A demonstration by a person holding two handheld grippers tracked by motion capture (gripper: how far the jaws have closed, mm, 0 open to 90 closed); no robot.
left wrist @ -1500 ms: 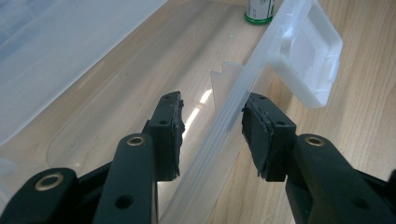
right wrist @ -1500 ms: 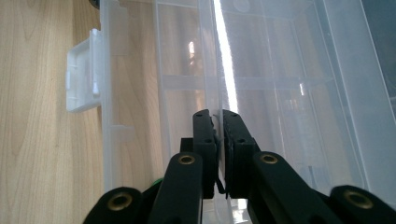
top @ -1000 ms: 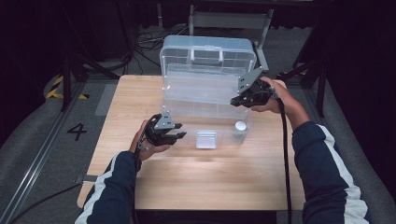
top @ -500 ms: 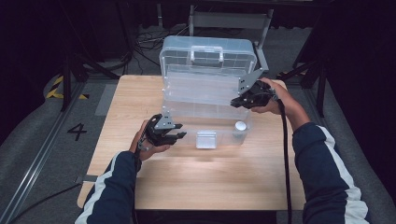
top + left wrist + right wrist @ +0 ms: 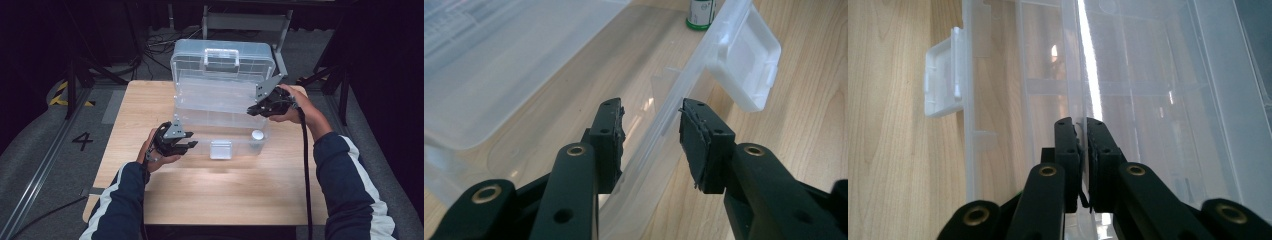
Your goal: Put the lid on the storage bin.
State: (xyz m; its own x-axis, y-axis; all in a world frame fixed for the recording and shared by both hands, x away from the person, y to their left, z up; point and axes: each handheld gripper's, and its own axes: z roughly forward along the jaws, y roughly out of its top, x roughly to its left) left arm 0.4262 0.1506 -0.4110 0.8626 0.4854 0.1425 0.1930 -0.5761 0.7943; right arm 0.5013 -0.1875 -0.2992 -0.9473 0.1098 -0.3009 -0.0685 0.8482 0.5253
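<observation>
Clear plastic box (image 5: 220,107) stands open on the wooden table (image 5: 200,200), lid raised. Right gripper (image 5: 1082,131): jaws closed tight on a thin clear wall of the box, pinched between the pads. Left gripper (image 5: 651,132): jaws part open, straddling the front wall, one pad inside and one outside; contact not certain. White latch (image 5: 744,60) lies beyond the outer jaw; a small bottle (image 5: 701,14) farther ahead.

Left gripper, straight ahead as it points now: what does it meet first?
The front wall of the clear plastic box already runs between the open jaws of the left gripper, so pushing on would probably slide along it toward the white latch; depth is unclear.
</observation>
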